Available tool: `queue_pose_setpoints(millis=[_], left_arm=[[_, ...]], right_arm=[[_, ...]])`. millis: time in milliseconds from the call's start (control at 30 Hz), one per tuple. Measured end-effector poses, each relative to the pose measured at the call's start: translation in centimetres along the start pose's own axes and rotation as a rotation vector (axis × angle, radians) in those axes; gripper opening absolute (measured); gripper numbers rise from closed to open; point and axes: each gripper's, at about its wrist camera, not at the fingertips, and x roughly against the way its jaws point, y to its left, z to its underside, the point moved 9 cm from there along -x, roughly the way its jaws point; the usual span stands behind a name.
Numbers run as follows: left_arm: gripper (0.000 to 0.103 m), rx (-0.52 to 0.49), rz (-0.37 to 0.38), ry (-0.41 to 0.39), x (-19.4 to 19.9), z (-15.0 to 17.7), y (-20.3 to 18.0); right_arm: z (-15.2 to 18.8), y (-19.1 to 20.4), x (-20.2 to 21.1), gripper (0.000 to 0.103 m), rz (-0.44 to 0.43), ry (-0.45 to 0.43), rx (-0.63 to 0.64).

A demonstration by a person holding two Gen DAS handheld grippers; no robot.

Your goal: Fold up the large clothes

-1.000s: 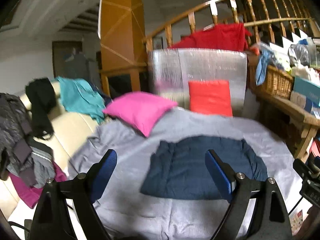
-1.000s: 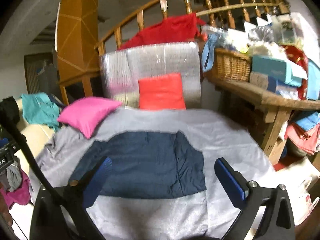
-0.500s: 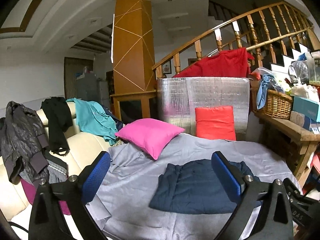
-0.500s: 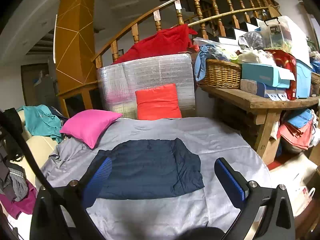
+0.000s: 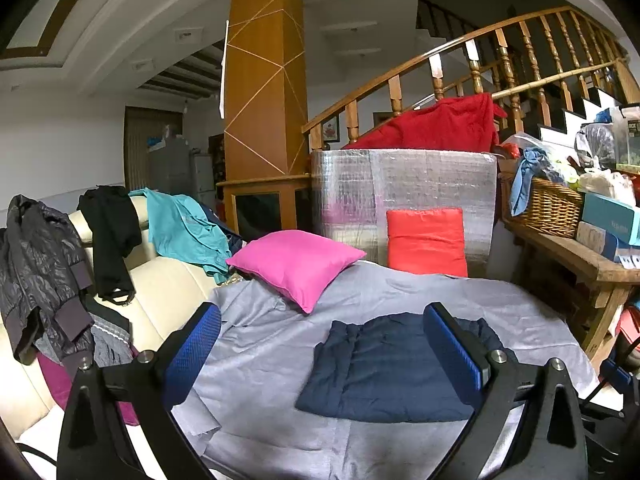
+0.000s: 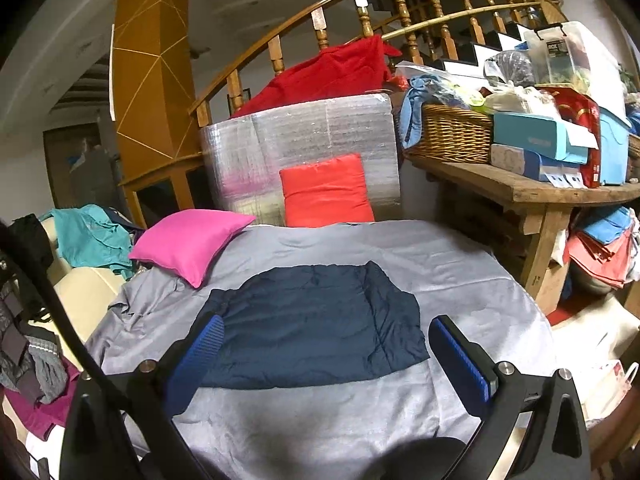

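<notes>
The folded navy garment (image 6: 316, 324) lay flat in the lower centre of the right wrist view, on a grey sheet (image 6: 460, 268) that covered the surface. Nothing touched it. The right gripper (image 6: 334, 354) hung above the near edge of the garment with its blue pads spread wide and empty. The left gripper (image 5: 320, 344), in the lower part of the left wrist view, had just been opening; its pads stood wide apart with nothing between them.

A pink cushion (image 6: 192, 242) rested on the sheet's far left corner, and an orange-red cushion (image 6: 326, 192) leaned against a silver foil panel (image 6: 300, 148) at centre. At left, clothes draped a cream sofa (image 5: 172, 280). At right, a wooden bench (image 6: 520, 192) carried a wicker basket (image 6: 452, 136) and boxes. A wooden pillar (image 5: 264, 80) and a curved stair railing (image 5: 500, 56) filled the upper frame.
</notes>
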Motion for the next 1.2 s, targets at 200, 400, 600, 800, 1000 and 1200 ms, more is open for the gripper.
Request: queue_pose_setpoints(millis=[200,400,600,800,1000,1200], left_arm=[[0.101,0.007,0.003,0.007,-0.2,0.1,0.5],[0.101,0.014,0.008,0.016,-0.5,0.2,0.9],[0.101,0.023,0.007,0.011,-0.5,0.0,1.2],[0.101,0.028,0.002,0.011,-0.5,0.0,1.4],[0.101,0.03,-0.011,0.011,-0.6,0.0,1.6],[0.101,0.026,-0.009,0.019,-0.7,-0.1,1.1]], right_arm=[[0.0,0.2,-0.3,0.103,0.0,0.005,-0.009],[0.0,0.3,-0.5,0.103,0.004,0.013,-0.006],[-0.2,0.3,-0.4,0.103,0.009,0.01,-0.008],[-0.8,0.2,-0.2,0.103,0.012,0.0,-0.012],[-0.9,0.2,-0.3,0.103,0.001,0.005,-0.015],[-1.2,-0.2,-0.4,0.103,-0.006,0.008,-0.025]])
